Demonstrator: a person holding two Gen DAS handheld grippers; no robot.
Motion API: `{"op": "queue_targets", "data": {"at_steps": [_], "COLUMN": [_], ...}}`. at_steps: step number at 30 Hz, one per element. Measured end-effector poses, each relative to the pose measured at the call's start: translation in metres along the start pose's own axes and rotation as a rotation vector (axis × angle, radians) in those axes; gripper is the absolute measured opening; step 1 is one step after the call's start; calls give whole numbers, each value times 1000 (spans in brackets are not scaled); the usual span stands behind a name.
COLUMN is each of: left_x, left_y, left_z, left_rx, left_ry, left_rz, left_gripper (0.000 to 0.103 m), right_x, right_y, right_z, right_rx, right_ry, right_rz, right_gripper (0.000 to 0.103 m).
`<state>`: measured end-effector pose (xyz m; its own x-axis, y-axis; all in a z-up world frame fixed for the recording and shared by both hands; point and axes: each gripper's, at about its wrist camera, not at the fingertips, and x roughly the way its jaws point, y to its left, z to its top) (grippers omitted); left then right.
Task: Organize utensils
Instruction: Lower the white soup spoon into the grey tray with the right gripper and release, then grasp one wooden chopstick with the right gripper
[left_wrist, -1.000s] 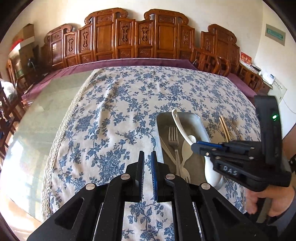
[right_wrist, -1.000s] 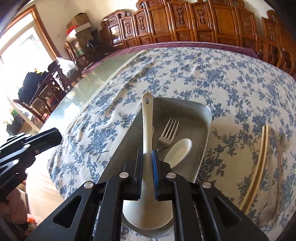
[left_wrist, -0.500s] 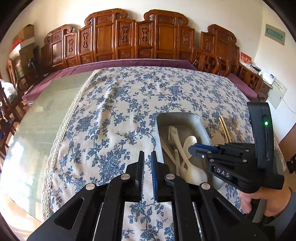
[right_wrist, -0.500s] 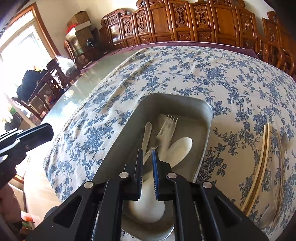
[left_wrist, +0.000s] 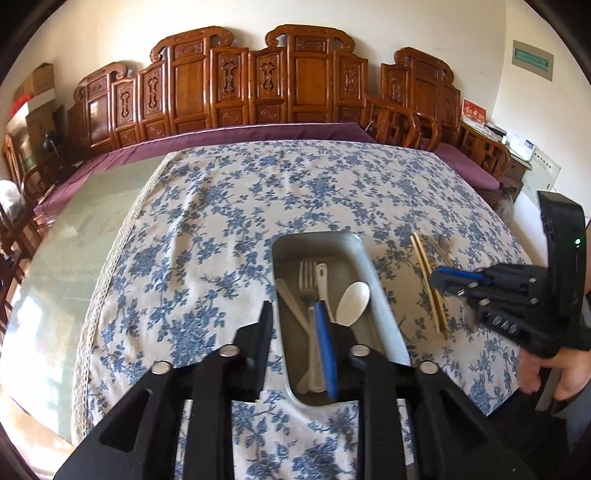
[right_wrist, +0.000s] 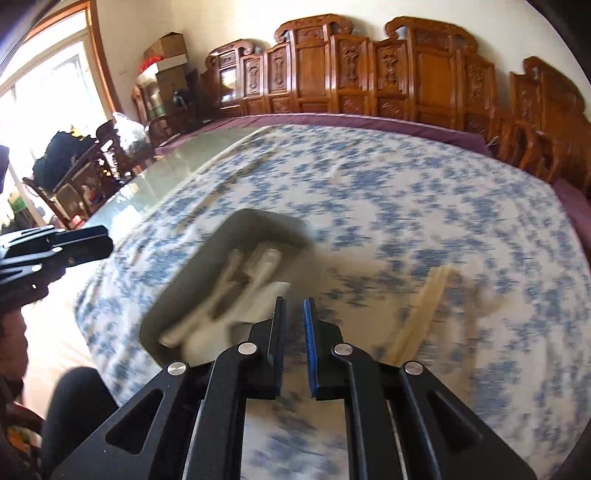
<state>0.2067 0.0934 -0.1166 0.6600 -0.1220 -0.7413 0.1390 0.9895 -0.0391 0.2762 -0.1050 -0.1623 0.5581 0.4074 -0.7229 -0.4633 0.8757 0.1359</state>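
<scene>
In the left wrist view the left claw (left_wrist: 293, 325) fills the lower centre of the frame, its jaws just having been opening; they now stand spread with nothing between them, the left finger over the floral cloth and the blue-padded right finger over the near end of the metal tray (left_wrist: 384, 306). The tray lies on the tabletop (left_wrist: 207, 236) at centre, holding a fork (left_wrist: 306, 280), a white spoon (left_wrist: 354, 298) and other pale utensils side by side. Just right of the tray a pair of chopsticks (left_wrist: 430, 284) lies on the cloth. At the right edge, the right claw (left_wrist: 437, 276) hangs above those chopsticks, gripped by a hand (left_wrist: 554, 373); its jaws are pressed nearly together and hold nothing. The right wrist view is blurred: the right claw (right_wrist: 294, 332) sits low at centre over the cloth between tray (right_wrist: 177, 299) and chopsticks (right_wrist: 424, 302).
</scene>
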Motion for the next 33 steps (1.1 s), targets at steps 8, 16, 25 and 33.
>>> {"op": "queue_targets", "data": {"at_steps": [8, 16, 25, 33], "left_x": [17, 50, 79, 88], "left_y": [-42, -94, -127, -134], "left_z": [8, 14, 11, 4], "left_rx": [24, 75, 105, 95], "left_ry": [10, 37, 65, 76], "left_rz": [-19, -83, -102, -96], "left_gripper": [64, 73, 73, 73], "right_x": [-21, -5, 25, 29], "right_y": [-85, -127, -143, -140], "right_z": [-24, -53, -71, -78], "right_rx": [56, 104, 139, 107], "right_ry": [-18, 20, 76, 108], "right_rz": [-120, -145, -132, -134], "right_gripper": [12, 12, 12, 12]}}
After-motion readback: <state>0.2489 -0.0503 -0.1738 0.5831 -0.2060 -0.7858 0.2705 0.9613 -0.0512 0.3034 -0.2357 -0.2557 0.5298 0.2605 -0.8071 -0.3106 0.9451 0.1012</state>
